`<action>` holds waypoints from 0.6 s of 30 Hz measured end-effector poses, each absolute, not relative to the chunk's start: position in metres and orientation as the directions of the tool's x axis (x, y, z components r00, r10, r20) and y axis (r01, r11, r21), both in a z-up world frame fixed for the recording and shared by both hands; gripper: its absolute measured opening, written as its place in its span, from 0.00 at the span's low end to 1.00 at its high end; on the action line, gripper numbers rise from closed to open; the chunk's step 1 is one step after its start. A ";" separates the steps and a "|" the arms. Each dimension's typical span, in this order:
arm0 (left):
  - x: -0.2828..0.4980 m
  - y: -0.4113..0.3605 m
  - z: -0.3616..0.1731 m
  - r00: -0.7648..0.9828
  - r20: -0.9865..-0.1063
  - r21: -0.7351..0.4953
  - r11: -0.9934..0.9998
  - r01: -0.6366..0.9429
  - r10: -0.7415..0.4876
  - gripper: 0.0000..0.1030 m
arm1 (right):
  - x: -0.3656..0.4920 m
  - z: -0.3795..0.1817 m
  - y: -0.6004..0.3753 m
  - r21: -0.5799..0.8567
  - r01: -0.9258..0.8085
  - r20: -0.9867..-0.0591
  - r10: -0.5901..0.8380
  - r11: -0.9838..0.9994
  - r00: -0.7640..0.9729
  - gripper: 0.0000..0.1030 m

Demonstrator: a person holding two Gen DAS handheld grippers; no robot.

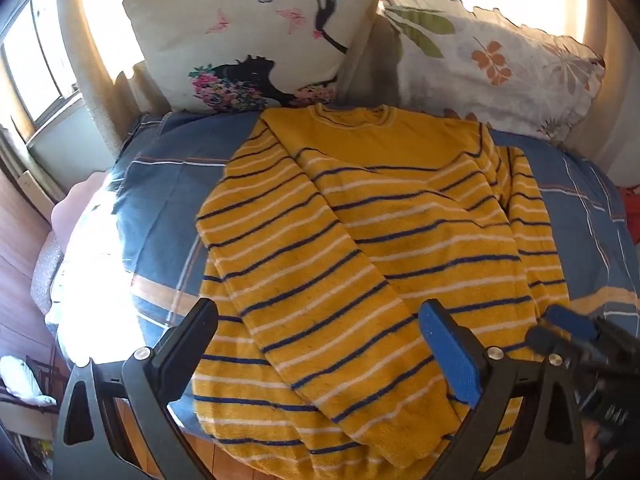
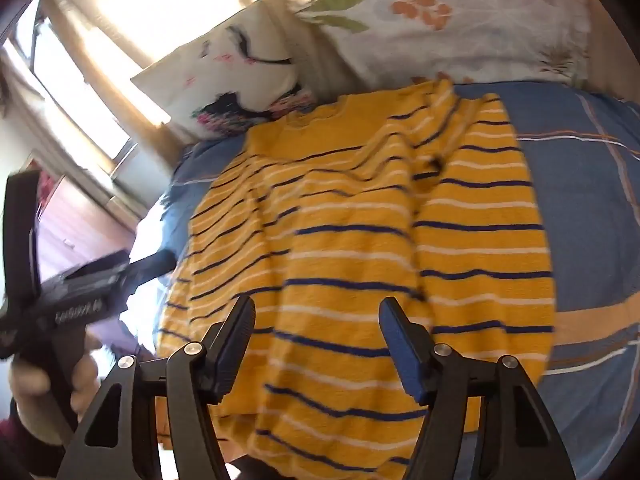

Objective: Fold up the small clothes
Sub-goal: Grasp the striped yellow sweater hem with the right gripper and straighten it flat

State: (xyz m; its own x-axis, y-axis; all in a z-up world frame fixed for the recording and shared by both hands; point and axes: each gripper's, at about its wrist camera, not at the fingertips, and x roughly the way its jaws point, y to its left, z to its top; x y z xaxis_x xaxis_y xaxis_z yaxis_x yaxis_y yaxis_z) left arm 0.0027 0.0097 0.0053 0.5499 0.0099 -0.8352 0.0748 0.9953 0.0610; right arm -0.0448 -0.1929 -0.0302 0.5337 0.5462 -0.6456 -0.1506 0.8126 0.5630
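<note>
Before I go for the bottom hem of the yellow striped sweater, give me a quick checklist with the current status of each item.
1. Left gripper open: ok, its fingers stand wide apart with nothing between them.
2. Right gripper open: ok, empty too.
3. Both sleeves of the sweater folded in over the body: ok, they cross on the front.
4. Sweater flat on the blue bedspread: not ok, ridges run down the right half.
5. Hem within reach: cannot tell, it hangs over the bed's near edge, partly hidden by the fingers.
6. Pillows off the garment: ok, they sit behind the collar.
</note>
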 end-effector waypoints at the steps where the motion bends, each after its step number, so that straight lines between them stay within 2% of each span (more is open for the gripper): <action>1: 0.004 0.019 0.011 0.559 -0.829 0.063 0.996 0.058 0.020 0.98 | -0.043 -0.028 -0.174 0.563 -0.206 -0.638 0.579 0.800 0.508 0.68; 5: 0.005 0.046 0.028 0.590 -0.806 0.070 0.997 0.014 0.048 0.98 | -0.031 -0.035 -0.115 0.491 -0.298 -0.676 0.573 0.819 0.463 0.68; 9: 0.010 0.076 0.036 0.606 -0.794 0.057 0.998 -0.010 0.051 0.98 | -0.008 -0.065 -0.087 0.442 -0.258 -0.755 0.512 0.859 0.410 0.65; 11: 0.014 0.091 0.037 0.592 -0.805 0.041 0.999 -0.014 0.041 0.98 | -0.002 -0.075 -0.075 0.455 -0.262 -0.769 0.524 0.851 0.366 0.49; 12: 0.014 0.098 0.039 0.605 -0.795 0.040 0.999 -0.017 0.042 0.98 | -0.002 -0.076 -0.069 0.458 -0.274 -0.773 0.531 0.846 0.347 0.30; 13: 0.015 0.105 0.040 0.604 -0.796 0.035 0.999 -0.020 0.041 0.98 | 0.000 -0.077 -0.064 0.466 -0.284 -0.778 0.541 0.838 0.320 0.15; 18: 0.025 0.143 0.050 0.602 -0.797 0.009 0.998 -0.057 0.042 0.98 | 0.001 -0.033 -0.043 0.432 -0.308 -0.765 0.525 0.847 0.372 0.08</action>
State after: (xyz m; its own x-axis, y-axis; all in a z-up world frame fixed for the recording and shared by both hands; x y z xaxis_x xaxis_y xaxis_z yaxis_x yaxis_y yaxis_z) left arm 0.0252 0.1426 0.0502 0.6023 0.0419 -0.7972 -0.0569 0.9983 0.0095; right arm 0.0014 -0.0434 -0.0332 0.3716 0.5255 -0.7654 -0.3081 0.8475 0.4322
